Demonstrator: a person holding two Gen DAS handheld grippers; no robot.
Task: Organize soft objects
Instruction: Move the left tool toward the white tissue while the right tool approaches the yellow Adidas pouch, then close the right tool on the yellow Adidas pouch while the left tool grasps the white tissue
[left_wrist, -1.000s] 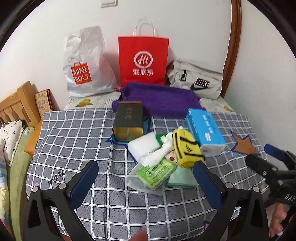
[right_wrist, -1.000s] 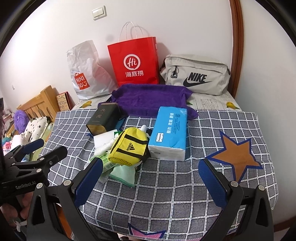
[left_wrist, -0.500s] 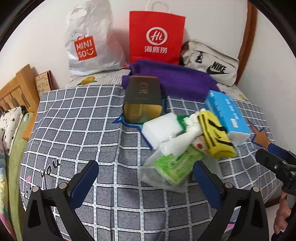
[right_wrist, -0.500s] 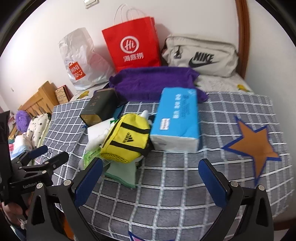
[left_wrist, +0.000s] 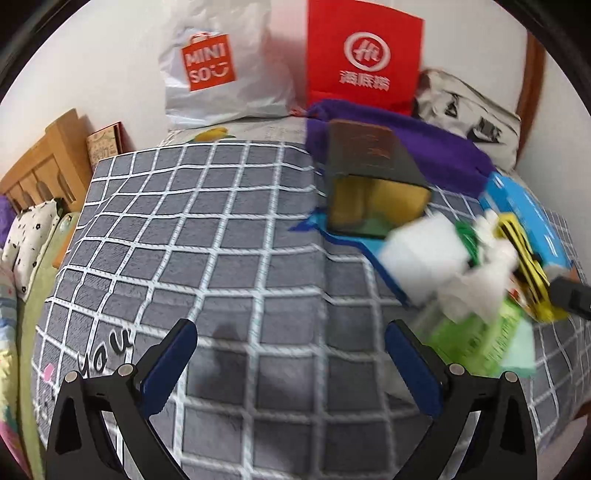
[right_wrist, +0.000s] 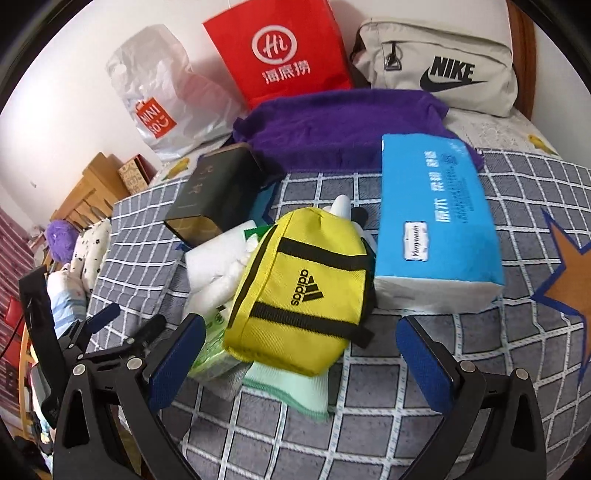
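Left wrist view: a dark box (left_wrist: 373, 162) lies on the grey checked blanket (left_wrist: 221, 236) with its open end facing the camera, its contents too blurred to tell. The soft items, including a white pack (left_wrist: 421, 258) and a green packet (left_wrist: 472, 336), are piled to the right. The left gripper (left_wrist: 290, 354) hangs wide apart over bare blanket, holding nothing.

Right wrist view: the yellow Adidas pouch (right_wrist: 306, 291) tops the pile beside the blue tissue pack (right_wrist: 436, 221). The right gripper (right_wrist: 301, 343) stands wide apart, empty, just before the pouch.
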